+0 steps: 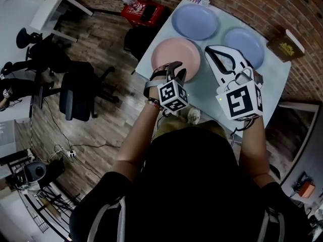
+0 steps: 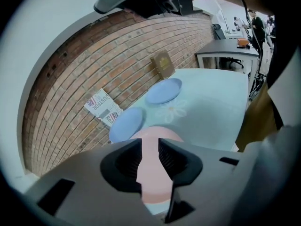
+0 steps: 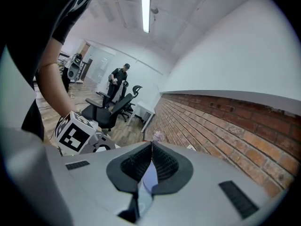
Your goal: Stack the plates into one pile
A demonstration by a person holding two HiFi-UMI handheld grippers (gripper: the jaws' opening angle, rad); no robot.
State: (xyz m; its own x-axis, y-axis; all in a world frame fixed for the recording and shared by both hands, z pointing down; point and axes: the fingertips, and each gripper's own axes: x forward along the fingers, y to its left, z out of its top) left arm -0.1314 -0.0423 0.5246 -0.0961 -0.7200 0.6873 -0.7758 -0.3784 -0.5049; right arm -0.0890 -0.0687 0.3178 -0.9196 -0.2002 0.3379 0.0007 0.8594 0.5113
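Pink plate (image 1: 174, 52) lies flat and bare near the left edge of the table (image 1: 202, 92), the closest plate to you. The far blue plate (image 1: 195, 20) is just beyond it, toward the brick wall. The right blue plate (image 1: 245, 44) is off to the right. No plate overlaps another, so there is no pile yet.

Your left gripper (image 2: 150, 157): tongs spread, pads bare, the pink plate showing in the gap below them. It tilts down over that plate's near rim. This reads as an approach to pinch the rim. The modest spread suits a thin lip, and the near rim is the part you can reach without crossing the plate. I can't tell whether it touches the plate.

Your right gripper (image 3: 151, 149): tongs pressed together at the tips, nothing pinched. It hangs over bare table between the pink plate and the right blue plate, clear of both. It is likely parked there to stay out of the left's way while staying close enough to steady a plate.

Judgement: this is the first step, picking up the pink plate. The next move calls for one pad under the lip and one on top. The plate lies flat, so the lower pad must slip under the rim.

Risks: you could shove the plate across the smooth top instead of gripping it, or nudge it off the left edge.

Brown box (image 1: 285, 44) sits at the right corner, well apart from the work.
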